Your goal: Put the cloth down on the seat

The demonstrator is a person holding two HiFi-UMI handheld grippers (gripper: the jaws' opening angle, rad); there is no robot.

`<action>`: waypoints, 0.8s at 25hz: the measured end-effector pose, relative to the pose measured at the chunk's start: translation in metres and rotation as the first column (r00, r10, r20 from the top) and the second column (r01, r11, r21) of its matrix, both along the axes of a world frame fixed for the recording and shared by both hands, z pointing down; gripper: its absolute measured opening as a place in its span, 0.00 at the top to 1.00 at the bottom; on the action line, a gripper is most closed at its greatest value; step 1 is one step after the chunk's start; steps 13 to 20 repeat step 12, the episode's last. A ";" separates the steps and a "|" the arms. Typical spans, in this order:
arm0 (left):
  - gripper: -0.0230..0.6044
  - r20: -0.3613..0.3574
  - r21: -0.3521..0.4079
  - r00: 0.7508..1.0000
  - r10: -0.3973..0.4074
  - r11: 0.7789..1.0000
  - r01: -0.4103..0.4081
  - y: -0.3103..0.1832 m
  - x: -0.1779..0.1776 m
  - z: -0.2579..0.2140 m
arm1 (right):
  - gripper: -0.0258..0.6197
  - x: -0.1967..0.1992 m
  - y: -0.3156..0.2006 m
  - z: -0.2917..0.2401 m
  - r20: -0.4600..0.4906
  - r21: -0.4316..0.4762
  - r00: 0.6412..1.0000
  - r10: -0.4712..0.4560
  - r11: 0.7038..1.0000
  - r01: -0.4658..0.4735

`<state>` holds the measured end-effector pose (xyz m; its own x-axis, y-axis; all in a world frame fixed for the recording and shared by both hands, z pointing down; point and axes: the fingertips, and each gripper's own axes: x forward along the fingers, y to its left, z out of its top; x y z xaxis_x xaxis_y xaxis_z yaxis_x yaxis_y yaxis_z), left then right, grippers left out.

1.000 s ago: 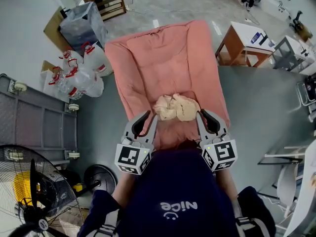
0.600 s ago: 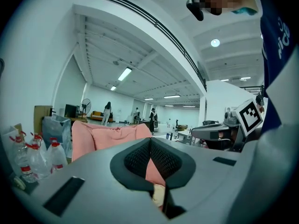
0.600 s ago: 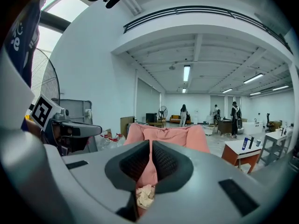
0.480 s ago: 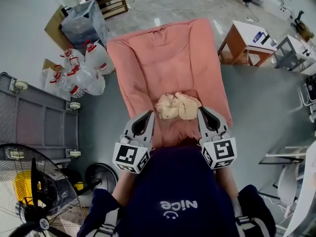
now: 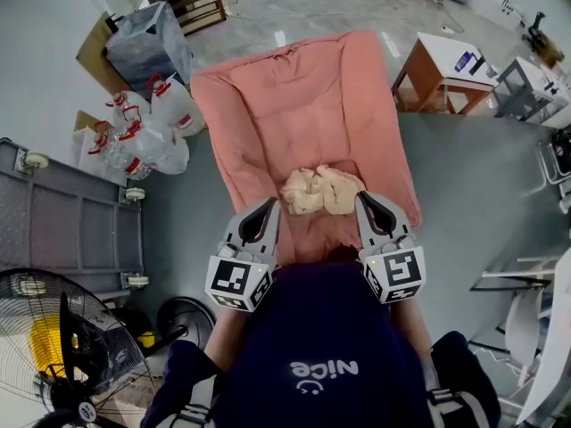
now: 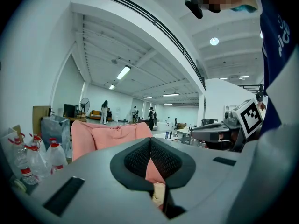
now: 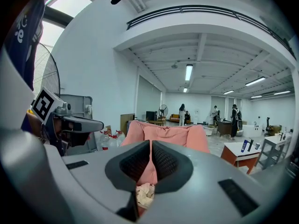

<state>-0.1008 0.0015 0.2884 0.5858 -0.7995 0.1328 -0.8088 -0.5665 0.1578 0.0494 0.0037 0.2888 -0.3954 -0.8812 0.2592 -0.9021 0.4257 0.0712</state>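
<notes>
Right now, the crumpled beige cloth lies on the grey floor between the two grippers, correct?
Not the floor: the crumpled beige cloth lies on the pink seat between the left gripper and right gripper, as the head view shows.

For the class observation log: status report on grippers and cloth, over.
Left gripper shut, empty. Right gripper shut, empty. Cloth crumpled on pink seat, between both grippers. Nothing in the way.

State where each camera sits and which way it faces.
Head view: on the person's head, facing steeply down on chair, cloth, left gripper, right gripper and the dark shirt.
Left gripper view: on the left gripper, along its shut jaws toward the chair; shirt at right.
Right gripper view: likewise, jaws shut; shirt at left.
Shared: both gripper views catch chair, cloth and the other gripper.
</notes>
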 end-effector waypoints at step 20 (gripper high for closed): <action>0.93 0.036 -0.004 0.999 0.014 1.000 -0.014 -0.010 -0.005 0.006 | 0.87 -0.007 -0.008 0.003 -0.023 0.001 1.000 0.007 1.000 -0.007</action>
